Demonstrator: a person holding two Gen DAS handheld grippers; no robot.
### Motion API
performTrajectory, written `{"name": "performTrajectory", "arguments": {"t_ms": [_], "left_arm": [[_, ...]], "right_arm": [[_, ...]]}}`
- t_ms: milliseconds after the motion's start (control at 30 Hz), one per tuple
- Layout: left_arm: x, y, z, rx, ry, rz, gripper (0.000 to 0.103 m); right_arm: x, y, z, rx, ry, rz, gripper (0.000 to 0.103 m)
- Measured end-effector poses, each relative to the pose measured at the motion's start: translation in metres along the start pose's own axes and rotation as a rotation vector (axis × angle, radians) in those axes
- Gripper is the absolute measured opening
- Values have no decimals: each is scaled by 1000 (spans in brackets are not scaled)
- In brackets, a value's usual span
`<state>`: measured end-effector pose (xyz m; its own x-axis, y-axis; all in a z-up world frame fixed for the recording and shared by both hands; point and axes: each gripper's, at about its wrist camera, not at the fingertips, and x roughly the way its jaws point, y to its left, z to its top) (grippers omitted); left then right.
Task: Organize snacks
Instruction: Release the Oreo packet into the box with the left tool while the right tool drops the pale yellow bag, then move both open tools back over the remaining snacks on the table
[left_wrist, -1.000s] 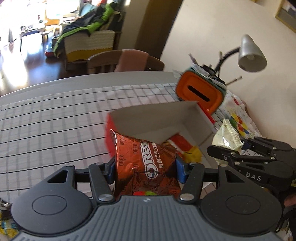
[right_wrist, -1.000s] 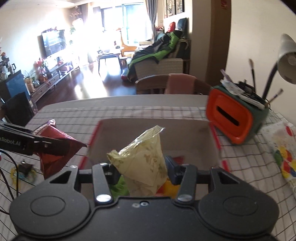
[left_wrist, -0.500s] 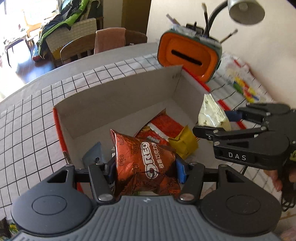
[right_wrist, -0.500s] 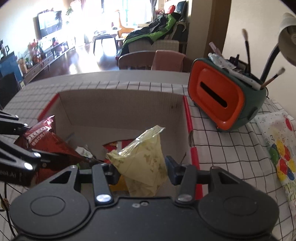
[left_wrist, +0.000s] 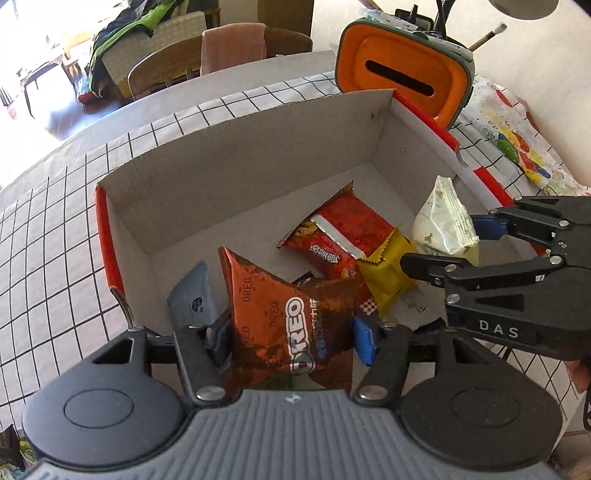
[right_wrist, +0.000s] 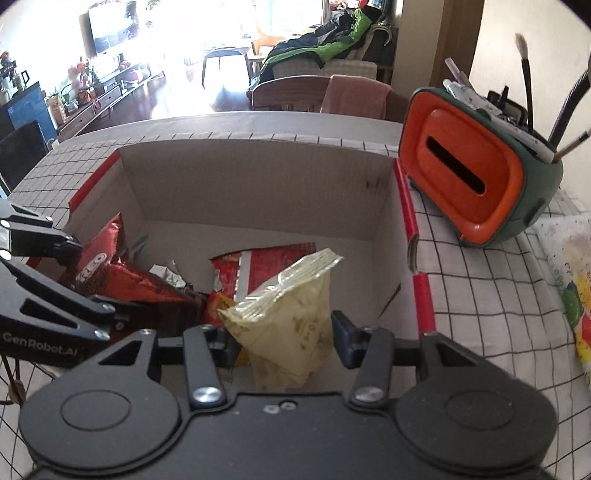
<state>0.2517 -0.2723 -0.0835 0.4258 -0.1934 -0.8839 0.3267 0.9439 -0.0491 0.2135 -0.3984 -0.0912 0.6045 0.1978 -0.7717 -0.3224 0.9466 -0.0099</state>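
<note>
Inside the open cardboard box (left_wrist: 236, 173) on the checked tablecloth (left_wrist: 55, 229), both grippers hang over the near half. Between the left gripper (left_wrist: 291, 338)'s fingers stands the brown Oreo packet (left_wrist: 280, 317); its jaws have just been opening, and whether the blue pads still press the packet I cannot tell. To the right, the right gripper (right_wrist: 282, 334) is clamped on a pale yellow-green packet (right_wrist: 291, 321), held upright above the box floor. Below them lie a red snack packet (left_wrist: 340, 236), a yellow packet (left_wrist: 384, 273) touching it, and a blue-grey packet (left_wrist: 192, 299) against the near left wall. Just beyond the box's far right corner stands an orange and green organiser (right_wrist: 476, 177) with brushes, and a colourful cloth (right_wrist: 572, 280) lies right of it. Across the table is a wooden chair (right_wrist: 291, 92) draped with a pink towel (right_wrist: 354, 94).
</note>
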Motion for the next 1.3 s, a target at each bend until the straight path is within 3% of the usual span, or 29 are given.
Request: {"name": "performTrajectory", "arguments": {"t_ms": [100,167,433,833,1067,1300], "left_arm": [[-1,-3,-2,7,-4,18,68],[-3,-3,-3,-2,-6,17,69],[-26,14,-10,-58,-69,-16,70],[-87,33,-26,-103,-220,-41,76],[-118,51,-50,-127,-307,-17,83],[-139,77,-82,-158,-331,27,86]], "right_arm": [[-2,-1,-1,21,3,11,51],[-5,-1,-2,30,-5,24,60],[-30,3,1,42,-67,23,80],[-78,21,11,57,-164,29,94],[-100,51,14,26,-206,79,102],[-103,91,15,-2,-202,165,103]]}}
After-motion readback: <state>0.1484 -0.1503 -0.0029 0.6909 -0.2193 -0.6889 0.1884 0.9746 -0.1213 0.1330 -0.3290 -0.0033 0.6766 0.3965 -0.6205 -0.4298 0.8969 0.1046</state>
